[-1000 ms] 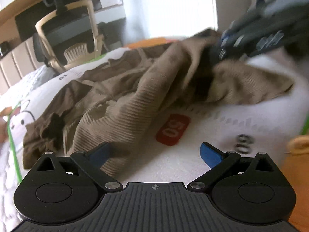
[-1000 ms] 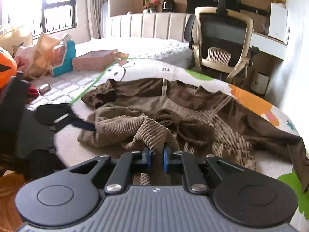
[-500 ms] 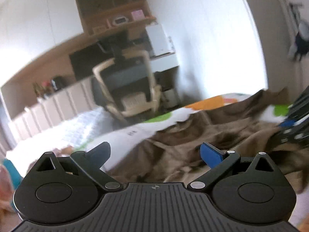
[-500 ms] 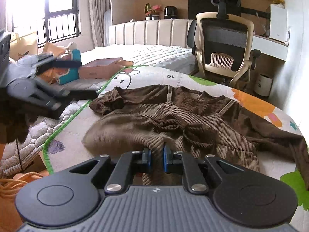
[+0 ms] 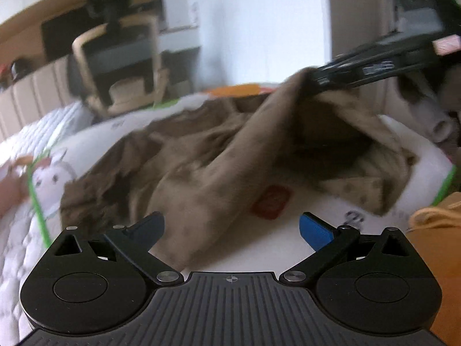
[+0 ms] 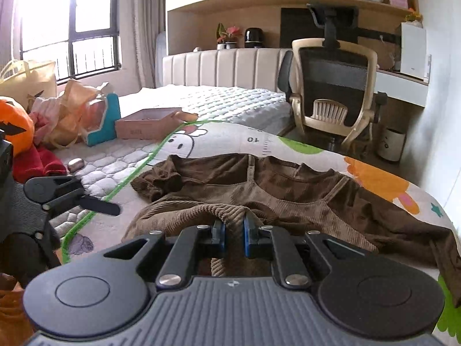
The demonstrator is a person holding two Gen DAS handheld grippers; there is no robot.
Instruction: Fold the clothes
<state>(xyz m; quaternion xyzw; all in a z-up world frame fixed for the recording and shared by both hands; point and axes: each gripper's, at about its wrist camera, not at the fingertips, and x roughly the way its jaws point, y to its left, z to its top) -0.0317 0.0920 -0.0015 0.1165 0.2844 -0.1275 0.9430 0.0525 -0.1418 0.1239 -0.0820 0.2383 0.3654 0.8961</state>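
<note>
A brown ribbed garment (image 6: pixel 288 199) lies spread on a white printed mat (image 6: pixel 230 138) on the bed. My right gripper (image 6: pixel 233 232) is shut on a bunched fold of its hem and holds it lifted. In the left wrist view the garment (image 5: pixel 201 158) hangs from the right gripper (image 5: pixel 360 70) at the upper right. My left gripper (image 5: pixel 230 227) is open and empty, just in front of the garment's near edge. It also shows at the left of the right wrist view (image 6: pixel 86 199).
An office chair (image 6: pixel 331 92) stands beyond the mat by a desk. A cardboard box (image 6: pixel 149 121), bags and an orange toy (image 6: pixel 14 127) lie on the bed at the left. The mat's green border (image 6: pixel 129 178) runs along its left side.
My left gripper swung up, then came back down toward the garment's near edge, still open. My right gripper kept its hold on the fold and lifted it.
</note>
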